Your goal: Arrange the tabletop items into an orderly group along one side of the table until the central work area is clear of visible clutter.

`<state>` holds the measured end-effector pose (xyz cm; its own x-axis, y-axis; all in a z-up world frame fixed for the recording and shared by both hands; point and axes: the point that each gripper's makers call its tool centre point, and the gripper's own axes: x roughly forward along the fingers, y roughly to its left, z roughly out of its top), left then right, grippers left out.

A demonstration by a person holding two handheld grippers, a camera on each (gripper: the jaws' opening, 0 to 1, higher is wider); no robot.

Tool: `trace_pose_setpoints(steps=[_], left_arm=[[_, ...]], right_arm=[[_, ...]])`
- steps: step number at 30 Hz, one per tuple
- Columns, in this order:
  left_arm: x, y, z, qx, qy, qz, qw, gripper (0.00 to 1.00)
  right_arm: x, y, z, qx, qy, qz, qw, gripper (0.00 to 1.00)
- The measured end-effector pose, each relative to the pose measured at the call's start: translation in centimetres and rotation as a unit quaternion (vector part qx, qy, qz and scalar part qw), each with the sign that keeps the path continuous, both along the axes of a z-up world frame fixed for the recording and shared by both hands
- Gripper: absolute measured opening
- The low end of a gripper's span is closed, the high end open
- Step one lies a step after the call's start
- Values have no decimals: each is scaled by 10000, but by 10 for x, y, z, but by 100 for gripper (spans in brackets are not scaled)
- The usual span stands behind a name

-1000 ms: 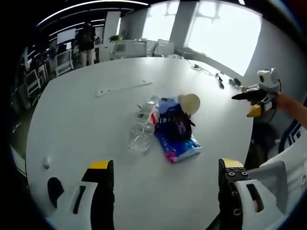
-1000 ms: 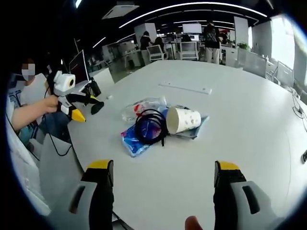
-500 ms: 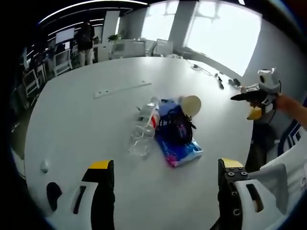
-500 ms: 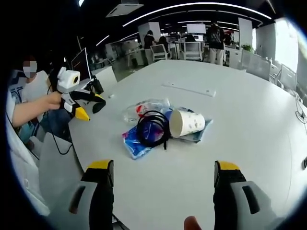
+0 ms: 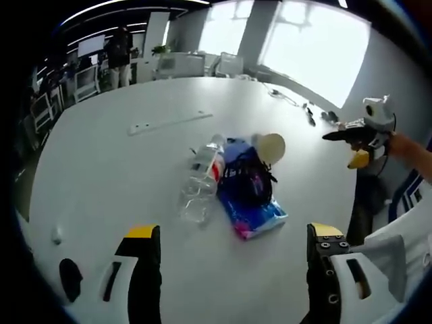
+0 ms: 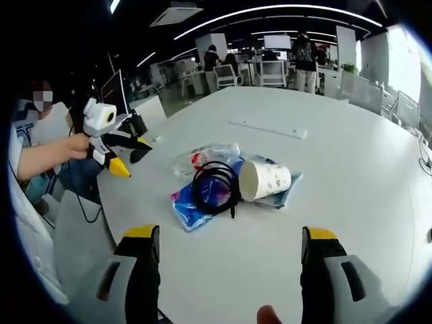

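White conference table [image 5: 121, 162] bearing a cluster of items near its middle. Left gripper [image 5: 229, 263] and right gripper [image 6: 229, 263] both hover above the near edge, jaws apart and empty. A clear plastic bottle [image 5: 197, 182] lies on its side, touching a blue printed packet [image 5: 253, 209]; its red-and-white label is too small to read. A coiled black cable [image 6: 214, 185] rests on the packet. A patterned paper cup [image 6: 264, 179] lies tipped beside the coil, mouth toward the right gripper view. A long white power strip [image 6: 268, 127] lies well apart, farther back.
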<state>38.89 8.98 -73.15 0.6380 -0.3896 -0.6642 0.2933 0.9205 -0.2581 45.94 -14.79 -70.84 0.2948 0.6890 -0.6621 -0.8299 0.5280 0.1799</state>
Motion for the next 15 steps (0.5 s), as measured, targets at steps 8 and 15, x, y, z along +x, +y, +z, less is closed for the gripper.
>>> trace_pose_setpoints(steps=[8,15], left_arm=[[7,0,-1,13,11,-19,10000,87],[14,2,-4,40,33,-35,10000,87]], right_arm=[[3,4,-4,-8,41,43,10000,85],[4,3,-7,-12,81,31,10000,85]])
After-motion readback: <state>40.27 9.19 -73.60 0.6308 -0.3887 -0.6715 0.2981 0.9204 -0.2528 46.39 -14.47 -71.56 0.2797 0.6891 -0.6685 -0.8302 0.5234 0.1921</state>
